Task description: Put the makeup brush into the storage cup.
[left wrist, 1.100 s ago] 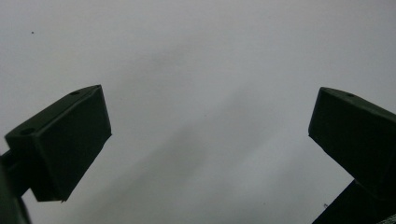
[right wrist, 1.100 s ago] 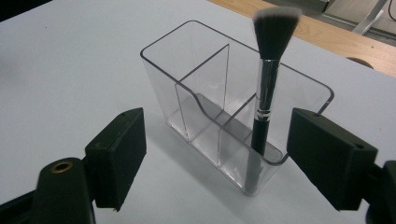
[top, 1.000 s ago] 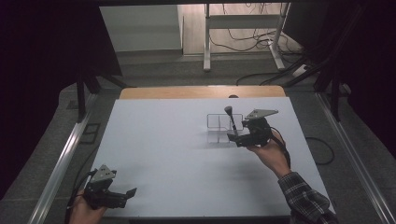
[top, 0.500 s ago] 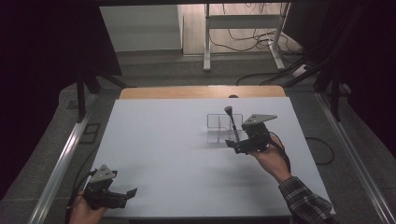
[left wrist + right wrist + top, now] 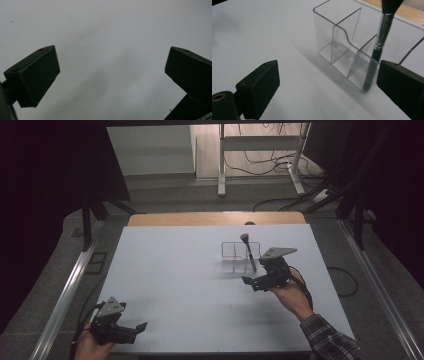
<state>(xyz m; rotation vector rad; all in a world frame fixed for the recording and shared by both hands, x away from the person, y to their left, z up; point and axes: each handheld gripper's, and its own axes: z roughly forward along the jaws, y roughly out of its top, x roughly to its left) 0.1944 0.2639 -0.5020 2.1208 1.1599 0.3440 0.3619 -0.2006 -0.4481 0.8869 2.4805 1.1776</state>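
Note:
A clear acrylic organizer point(image 5: 235, 254) point(image 5: 342, 47) with several compartments stands on the white table point(image 5: 175, 270), right of centre. A makeup brush point(image 5: 248, 251) point(image 5: 377, 47) with a black handle and silver ferrule stands upright in its right-hand compartment, bristles up. My right gripper point(image 5: 251, 283) point(image 5: 329, 82) is open just in front of the organizer; its jaws have just been opening and nothing is between them. The brush handle rises close beside the right jaw in the right gripper view, apart from it. My left gripper point(image 5: 137, 332) point(image 5: 112, 65) rests open at the near left corner over bare table.
A wooden strip point(image 5: 215, 218) runs along the table's far edge. Metal rails point(image 5: 70, 285) flank the table on both sides. Beyond it are desk legs point(image 5: 221, 165) and floor cables. A black cable point(image 5: 345, 280) loops on the floor at the right.
My right gripper has drawn back slightly toward the near edge, away from the organizer. The brush stays standing in it. The left gripper has not moved.

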